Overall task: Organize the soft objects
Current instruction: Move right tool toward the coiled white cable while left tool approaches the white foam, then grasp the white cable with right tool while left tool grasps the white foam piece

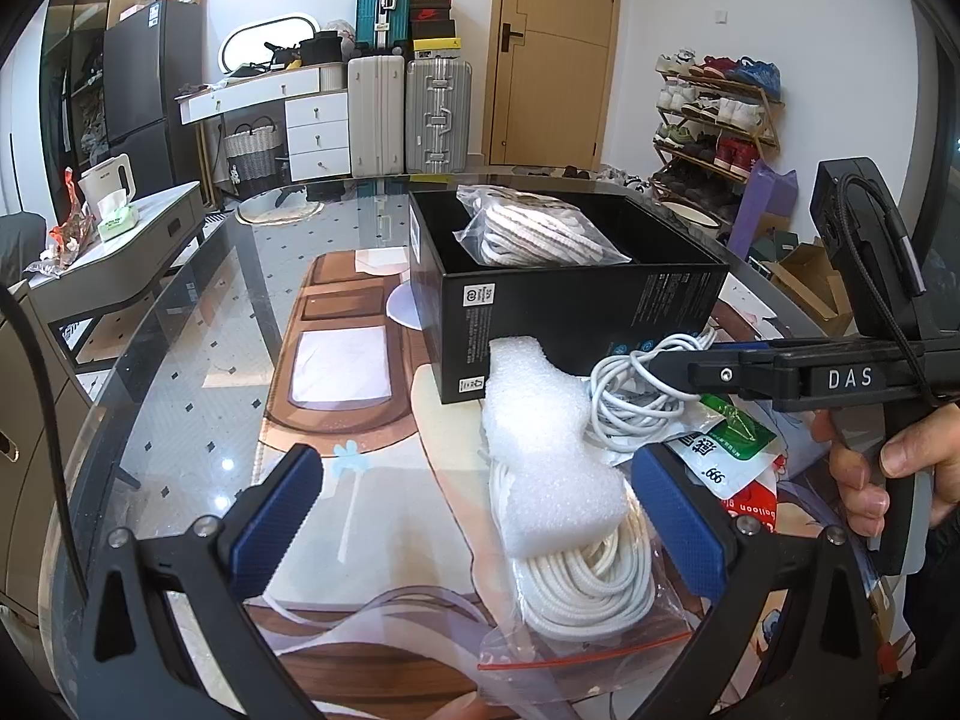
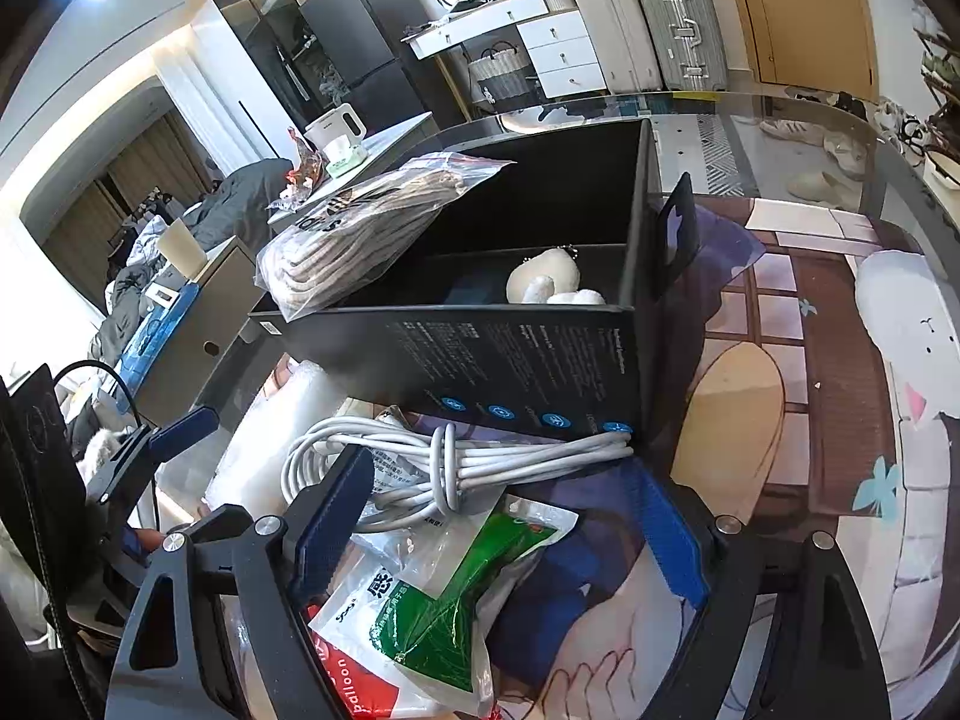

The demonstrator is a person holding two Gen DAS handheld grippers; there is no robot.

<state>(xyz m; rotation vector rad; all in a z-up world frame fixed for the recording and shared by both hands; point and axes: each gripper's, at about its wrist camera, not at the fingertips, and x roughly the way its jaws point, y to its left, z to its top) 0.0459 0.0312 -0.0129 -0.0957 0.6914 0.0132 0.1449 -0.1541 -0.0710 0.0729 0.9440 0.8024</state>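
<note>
Left wrist view: left claw (image 1: 474,504) spread wide, gripping nothing, blue pads (image 1: 279,516) either side of a foam block (image 1: 555,456) and not touching it. Foam lying on top of a bagged rope coil (image 1: 585,582), so probably next to be lifted, since the rope cannot be taken cleanly until the foam is gone. Just beyond, a white cable (image 1: 636,402) bundled on itself, and behind it the black box (image 1: 576,300), open-topped, already holding a bag of grey cord (image 1: 540,228) that sticks up over the rim. Box evidently the collecting place, set within reach of both claws on the glass surface (image 1: 198,384). Right claw (image 1: 672,369) seen from the side here, reaching in over the cable, a hand (image 1: 888,468) on its handle. Right wrist view: right claw (image 2: 504,516) likewise released, pads (image 2: 333,516) wide apart, framing the cable (image 2: 480,456) and a green-and-white packet (image 2: 456,600) without closing on either. Box (image 2: 522,354) directly ahead, divider inside, a pale plush toy (image 2: 549,285) in the near compartment. Cord bag (image 2: 366,234) resting slantwise on the far-left rim, not fully seated. Loose items heaped against the box wall, overlapping, so best taken top layer first.
</note>
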